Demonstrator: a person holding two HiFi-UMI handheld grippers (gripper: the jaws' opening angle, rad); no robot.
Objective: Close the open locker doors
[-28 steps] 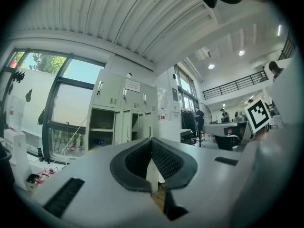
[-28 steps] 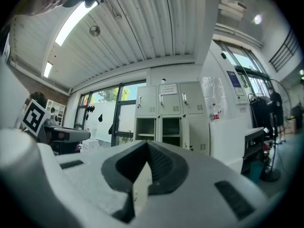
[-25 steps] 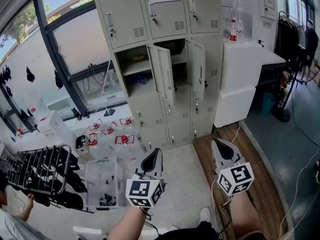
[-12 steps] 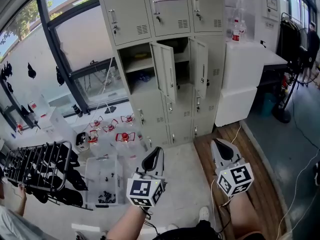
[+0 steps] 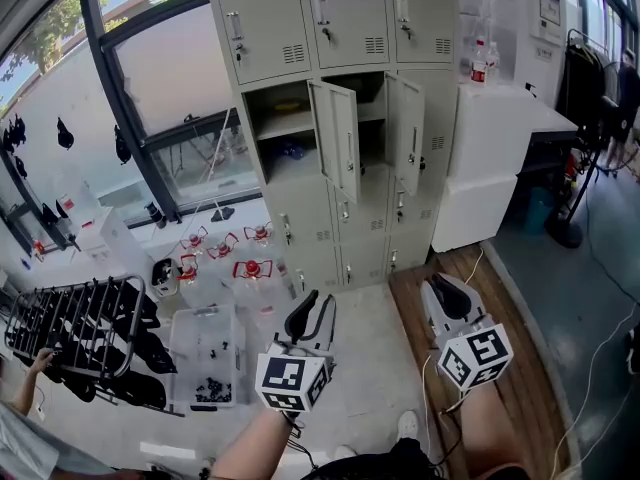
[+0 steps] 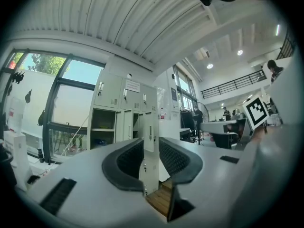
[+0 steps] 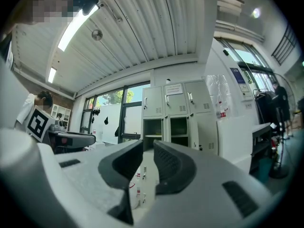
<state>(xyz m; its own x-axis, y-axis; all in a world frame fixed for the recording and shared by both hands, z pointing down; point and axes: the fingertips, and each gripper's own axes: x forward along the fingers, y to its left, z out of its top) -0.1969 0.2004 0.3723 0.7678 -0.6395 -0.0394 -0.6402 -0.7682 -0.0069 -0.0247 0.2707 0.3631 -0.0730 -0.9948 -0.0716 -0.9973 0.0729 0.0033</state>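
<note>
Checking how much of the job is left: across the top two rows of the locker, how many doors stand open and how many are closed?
Open doors: 2
Closed doors: 4
Total: 6

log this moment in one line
left tool: jaws just opening, empty | right tool: jaws just opening, empty | left locker door: open | right locker door: open
</note>
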